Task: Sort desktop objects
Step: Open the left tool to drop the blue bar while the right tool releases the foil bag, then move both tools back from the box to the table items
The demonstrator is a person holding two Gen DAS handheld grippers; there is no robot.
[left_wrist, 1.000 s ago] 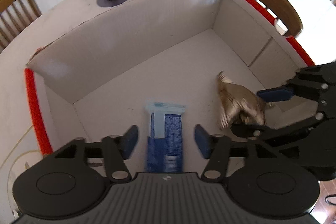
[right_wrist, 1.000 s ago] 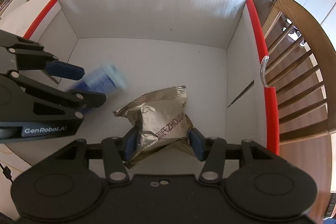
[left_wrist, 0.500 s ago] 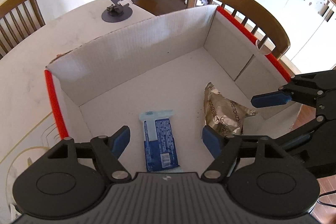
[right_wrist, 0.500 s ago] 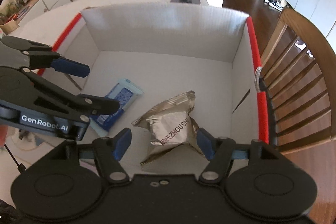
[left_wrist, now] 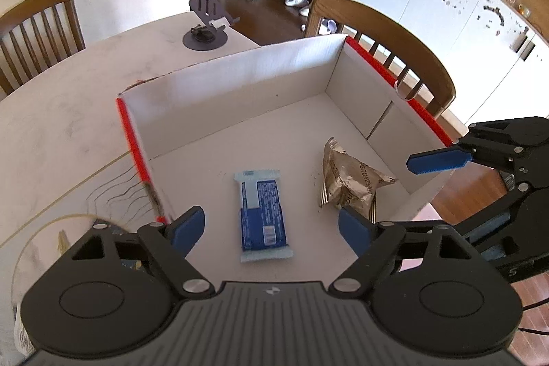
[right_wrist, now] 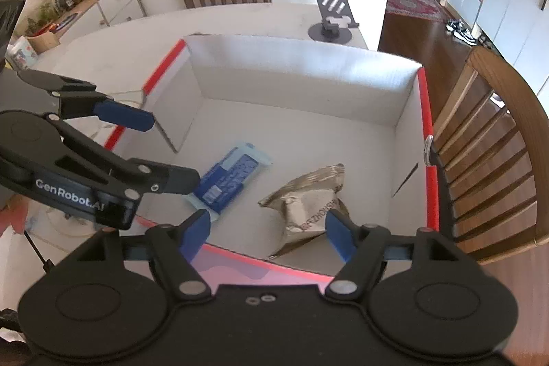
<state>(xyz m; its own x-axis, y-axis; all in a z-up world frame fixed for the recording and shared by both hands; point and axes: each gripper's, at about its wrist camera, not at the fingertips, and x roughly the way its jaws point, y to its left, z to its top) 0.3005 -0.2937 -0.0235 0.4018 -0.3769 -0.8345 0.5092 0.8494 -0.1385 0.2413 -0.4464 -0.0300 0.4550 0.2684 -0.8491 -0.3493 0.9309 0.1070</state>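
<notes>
Left gripper [left_wrist: 271, 228] seen spread wide at bottom of frame, jaws just been opening, nothing gripped. Right gripper [right_wrist: 267, 232] same deal, nothing pinched. Blue packet [left_wrist: 262, 215] left lying flat mid-frame on box [left_wrist: 240, 81] floor, gold bag [left_wrist: 350, 180] dropped just right of it, apart.

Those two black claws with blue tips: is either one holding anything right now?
Nothing is held. The left claw and right claw, jaws just opened, hang empty above the blue snack bar wrapper and crumpled silver foil packet, both lying in the white cardboard box.
</notes>
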